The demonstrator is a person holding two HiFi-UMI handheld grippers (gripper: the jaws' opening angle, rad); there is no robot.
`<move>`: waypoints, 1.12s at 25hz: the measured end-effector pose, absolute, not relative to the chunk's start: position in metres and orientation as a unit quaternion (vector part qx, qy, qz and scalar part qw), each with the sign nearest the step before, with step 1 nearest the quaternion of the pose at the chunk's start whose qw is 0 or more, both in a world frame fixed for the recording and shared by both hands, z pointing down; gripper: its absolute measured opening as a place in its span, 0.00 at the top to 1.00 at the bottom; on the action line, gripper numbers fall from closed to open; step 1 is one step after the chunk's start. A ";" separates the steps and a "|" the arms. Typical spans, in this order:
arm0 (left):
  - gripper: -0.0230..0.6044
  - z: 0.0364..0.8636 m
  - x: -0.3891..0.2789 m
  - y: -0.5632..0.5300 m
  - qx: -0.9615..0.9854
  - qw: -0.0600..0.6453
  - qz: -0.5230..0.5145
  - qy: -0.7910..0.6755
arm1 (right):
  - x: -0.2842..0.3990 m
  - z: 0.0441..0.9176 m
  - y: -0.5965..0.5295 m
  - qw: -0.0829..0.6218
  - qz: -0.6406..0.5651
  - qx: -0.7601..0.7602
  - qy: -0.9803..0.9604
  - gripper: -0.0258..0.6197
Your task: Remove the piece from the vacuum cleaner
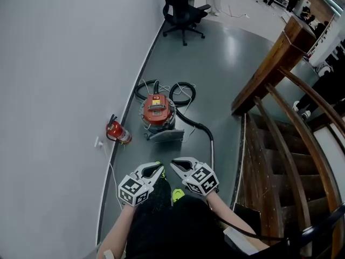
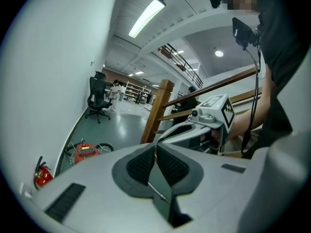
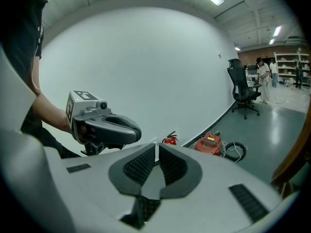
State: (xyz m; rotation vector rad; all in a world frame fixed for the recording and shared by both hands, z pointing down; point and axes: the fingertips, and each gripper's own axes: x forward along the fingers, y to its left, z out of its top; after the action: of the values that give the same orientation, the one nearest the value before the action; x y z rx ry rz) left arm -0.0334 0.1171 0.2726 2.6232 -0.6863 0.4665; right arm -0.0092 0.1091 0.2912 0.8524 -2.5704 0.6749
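The red vacuum cleaner (image 1: 157, 110) stands on the grey floor by the white wall, some way ahead of me. Its black hose (image 1: 190, 121) curves right into a metal tube (image 1: 212, 151), and a grey piece (image 1: 166, 136) lies at its front. The left gripper view shows the vacuum cleaner (image 2: 83, 151) far off at lower left; in the right gripper view the vacuum cleaner (image 3: 209, 143) sits beyond the jaws. My left gripper (image 1: 160, 170) and right gripper (image 1: 173, 164) are held close together near my body, both shut and empty, well short of the machine.
A red fire extinguisher (image 1: 118, 132) leans at the wall's foot, left of the vacuum. Black cable coils (image 1: 182, 92) lie behind the machine. A wooden staircase with railings (image 1: 280, 128) fills the right. A black office chair (image 1: 183, 9) stands farther down the hall.
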 end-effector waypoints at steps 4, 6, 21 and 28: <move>0.95 0.278 -0.029 0.088 0.940 0.188 0.178 -0.223 | -0.015 0.297 0.081 0.182 0.245 0.302 -0.903 0.93; 0.95 0.280 -0.030 0.076 0.941 0.189 0.181 -0.216 | -0.018 0.300 0.070 0.187 0.252 0.302 -0.900 0.93; 0.95 0.290 -0.030 0.001 0.945 0.200 0.201 -0.163 | -0.019 0.305 -0.016 0.197 0.265 0.340 -0.880 0.90; 0.95 0.303 -0.033 -0.019 0.941 0.204 0.209 -0.172 | -0.015 0.312 -0.040 0.215 0.257 0.334 -0.881 0.86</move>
State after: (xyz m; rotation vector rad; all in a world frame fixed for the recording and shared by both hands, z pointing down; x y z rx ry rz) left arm -0.0327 -0.0192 0.3028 2.6237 -0.4785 0.5841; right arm -0.0154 -0.0402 0.3124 0.9261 -2.4436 0.7134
